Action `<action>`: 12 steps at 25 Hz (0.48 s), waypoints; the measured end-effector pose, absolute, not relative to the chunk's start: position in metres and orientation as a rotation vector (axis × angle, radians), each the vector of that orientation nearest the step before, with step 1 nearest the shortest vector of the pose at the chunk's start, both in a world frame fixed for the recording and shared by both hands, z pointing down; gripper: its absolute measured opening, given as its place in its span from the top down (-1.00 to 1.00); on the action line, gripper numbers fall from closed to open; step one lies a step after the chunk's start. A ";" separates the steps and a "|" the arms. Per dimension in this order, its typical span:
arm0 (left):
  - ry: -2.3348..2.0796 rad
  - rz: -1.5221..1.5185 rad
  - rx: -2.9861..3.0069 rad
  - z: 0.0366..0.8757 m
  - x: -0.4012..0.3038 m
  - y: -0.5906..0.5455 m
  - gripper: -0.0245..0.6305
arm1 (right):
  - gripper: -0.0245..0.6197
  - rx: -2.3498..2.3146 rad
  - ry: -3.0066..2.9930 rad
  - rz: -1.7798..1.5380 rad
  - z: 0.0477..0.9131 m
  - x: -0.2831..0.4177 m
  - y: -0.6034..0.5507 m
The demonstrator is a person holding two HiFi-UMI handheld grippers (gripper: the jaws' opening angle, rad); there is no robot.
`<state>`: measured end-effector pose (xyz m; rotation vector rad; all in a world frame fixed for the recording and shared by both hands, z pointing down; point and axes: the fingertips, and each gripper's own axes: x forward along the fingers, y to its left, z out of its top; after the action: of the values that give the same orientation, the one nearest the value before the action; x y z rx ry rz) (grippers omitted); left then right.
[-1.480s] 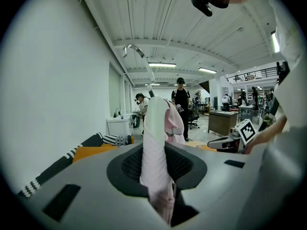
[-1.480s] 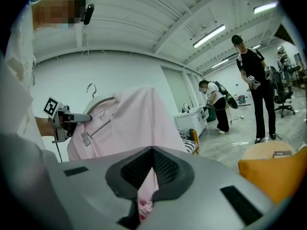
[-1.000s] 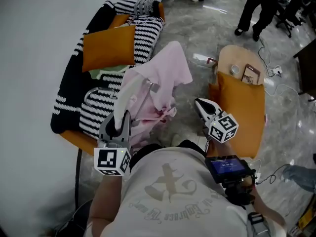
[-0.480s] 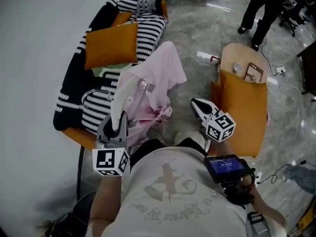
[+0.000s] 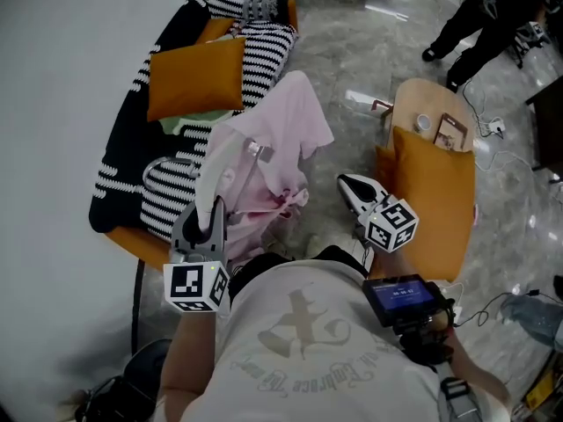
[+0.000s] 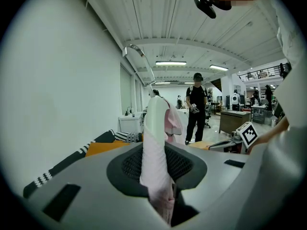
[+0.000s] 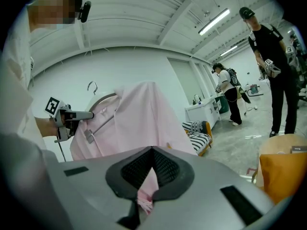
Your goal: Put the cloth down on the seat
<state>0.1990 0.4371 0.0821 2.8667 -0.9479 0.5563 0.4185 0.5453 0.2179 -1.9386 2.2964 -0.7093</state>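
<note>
A pink cloth (image 5: pixel 286 134) hangs on a white hanger (image 5: pixel 218 167) in the air, just off the front of the striped sofa seat (image 5: pixel 132 178). My left gripper (image 5: pixel 208 214) is below it, shut on the cloth-wrapped hanger arm; that fabric runs down between the jaws of the left gripper (image 6: pixel 160 205). My right gripper (image 5: pixel 345 183) is to the right of the cloth's lower edge. Its own view shows a pink fold (image 7: pixel 144 195) pinched in the right gripper (image 7: pixel 141 202). The hanger's hook (image 6: pixel 136 51) points upward.
An orange cushion (image 5: pixel 195 76) and a pale green cloth (image 5: pixel 189 123) lie on the sofa. An orange chair (image 5: pixel 435 192) on the right carries a cup (image 5: pixel 420 123) and a booklet (image 5: pixel 446 132). People (image 5: pixel 479 25) stand at the far right, with cables (image 5: pixel 493 139) on the floor.
The cloth and hanger have drifted slightly left toward the sofa. Both grippers keep their hold and have barely moved. The people at the back have shifted.
</note>
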 end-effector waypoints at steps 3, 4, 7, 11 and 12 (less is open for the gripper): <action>-0.954 0.536 2.864 0.084 0.199 0.438 0.64 | 0.88 -1.933 2.320 -0.702 0.217 0.415 0.544; -0.956 0.530 2.865 0.084 0.199 0.440 0.64 | 0.88 -1.932 2.326 -0.701 0.217 0.414 0.544; -0.957 0.517 2.876 0.079 0.198 0.443 0.64 | 0.88 -1.927 2.343 -0.698 0.215 0.413 0.540; -0.966 0.492 2.904 0.070 0.187 0.418 0.64 | 0.88 -1.917 2.373 -0.703 0.219 0.401 0.510; -0.968 0.482 2.909 0.066 0.182 0.406 0.64 | 0.88 -1.915 2.379 -0.706 0.218 0.395 0.497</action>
<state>0.1818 0.4062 0.0662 2.9087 -0.9677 0.4819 0.3950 0.4974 0.2184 -1.9149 2.3795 -0.7061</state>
